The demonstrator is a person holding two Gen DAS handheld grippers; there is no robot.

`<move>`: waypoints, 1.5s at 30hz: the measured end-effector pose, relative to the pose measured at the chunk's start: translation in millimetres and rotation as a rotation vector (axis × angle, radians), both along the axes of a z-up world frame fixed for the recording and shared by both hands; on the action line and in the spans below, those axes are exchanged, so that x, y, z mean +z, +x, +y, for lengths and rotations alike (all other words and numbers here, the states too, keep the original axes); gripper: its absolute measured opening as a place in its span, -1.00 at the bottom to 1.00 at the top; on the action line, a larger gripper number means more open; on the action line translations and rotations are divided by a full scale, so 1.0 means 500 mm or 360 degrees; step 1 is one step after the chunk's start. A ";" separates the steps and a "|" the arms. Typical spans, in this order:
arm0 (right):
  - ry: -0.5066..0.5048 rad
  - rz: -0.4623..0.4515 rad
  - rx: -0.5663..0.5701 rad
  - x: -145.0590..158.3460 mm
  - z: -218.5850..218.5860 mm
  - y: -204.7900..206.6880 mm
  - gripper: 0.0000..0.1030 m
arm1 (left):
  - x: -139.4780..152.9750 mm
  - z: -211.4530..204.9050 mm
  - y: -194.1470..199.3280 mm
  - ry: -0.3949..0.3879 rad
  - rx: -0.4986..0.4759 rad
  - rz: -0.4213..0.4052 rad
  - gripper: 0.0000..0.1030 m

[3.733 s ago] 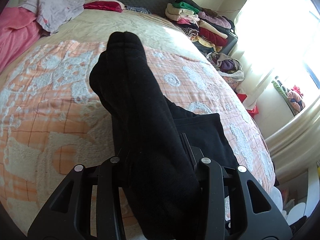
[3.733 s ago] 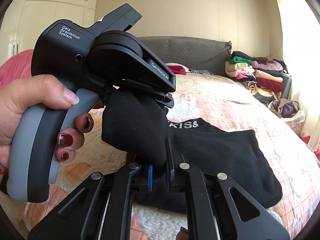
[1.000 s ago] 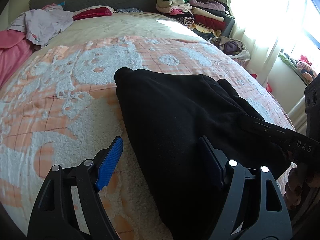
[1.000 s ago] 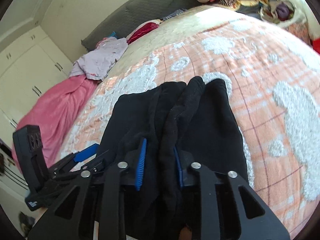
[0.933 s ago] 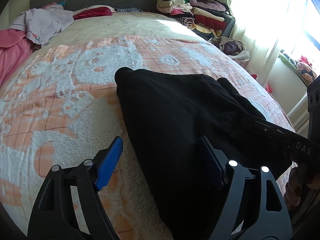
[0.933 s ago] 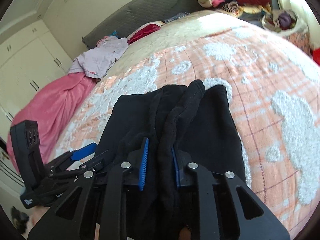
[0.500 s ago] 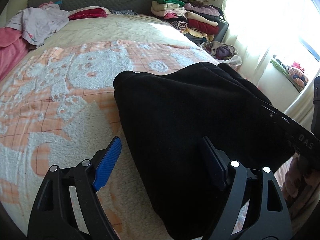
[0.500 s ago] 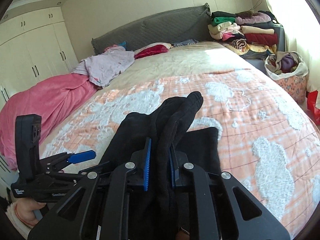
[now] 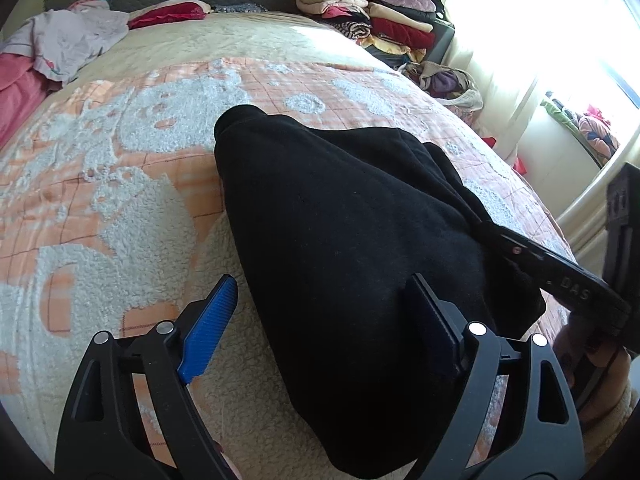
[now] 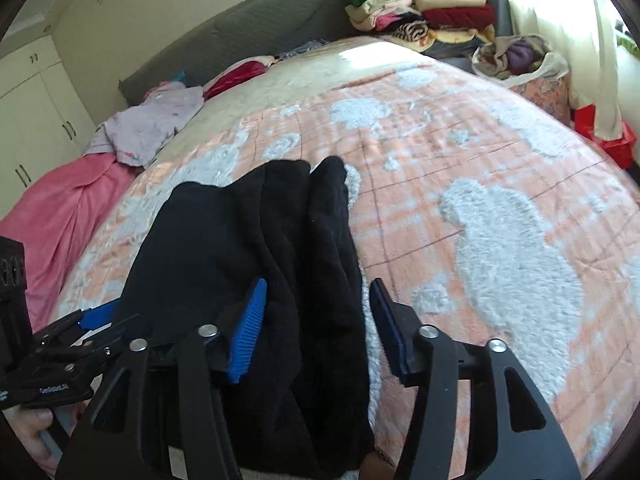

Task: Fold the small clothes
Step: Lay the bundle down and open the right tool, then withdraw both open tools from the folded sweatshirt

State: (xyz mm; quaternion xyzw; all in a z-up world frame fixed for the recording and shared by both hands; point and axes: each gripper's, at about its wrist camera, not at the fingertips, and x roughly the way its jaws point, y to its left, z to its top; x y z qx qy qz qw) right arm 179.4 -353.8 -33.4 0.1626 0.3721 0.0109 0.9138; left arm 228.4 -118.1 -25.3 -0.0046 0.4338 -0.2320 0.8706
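A black garment (image 9: 344,240) lies folded on the orange and white fleece blanket (image 9: 120,184). It also shows in the right wrist view (image 10: 256,256), with folded black layers on top. My left gripper (image 9: 320,320) is open, its fingers on either side of the garment's near end. My right gripper (image 10: 316,328) is open too, its fingers straddling the black folds. The right gripper's body (image 9: 560,276) shows at the right of the left wrist view. The left gripper (image 10: 68,340) shows at the lower left of the right wrist view.
A lilac garment (image 9: 72,40) and pink blanket (image 10: 56,224) lie at the bed's far left. A red garment (image 9: 168,12) lies by the grey headboard (image 10: 248,40). A stack of folded clothes (image 9: 368,12) and a laundry basket (image 10: 524,64) stand beyond the bed's right side.
My right gripper has opened and let go of the black folds, which now lie on the garment. The garment has dropped back flat on the blanket. My left gripper stays open.
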 end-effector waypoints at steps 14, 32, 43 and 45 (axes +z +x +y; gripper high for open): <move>-0.0150 -0.0293 -0.0021 0.132 0.031 -0.170 0.90 | 0.066 0.048 -0.085 -0.0056 0.0032 -0.0127 0.82; -0.0258 -0.0384 0.0020 0.139 0.116 -0.313 0.91 | 0.081 0.146 -0.245 -0.0052 0.0131 -0.0212 0.82; -0.0345 -0.0351 0.0068 0.108 0.166 -0.354 0.91 | 0.050 0.167 -0.286 0.0018 0.0184 -0.0197 0.82; -0.0348 -0.0347 0.0075 0.102 0.169 -0.358 0.91 | 0.042 0.166 -0.293 0.0030 0.0196 -0.0191 0.82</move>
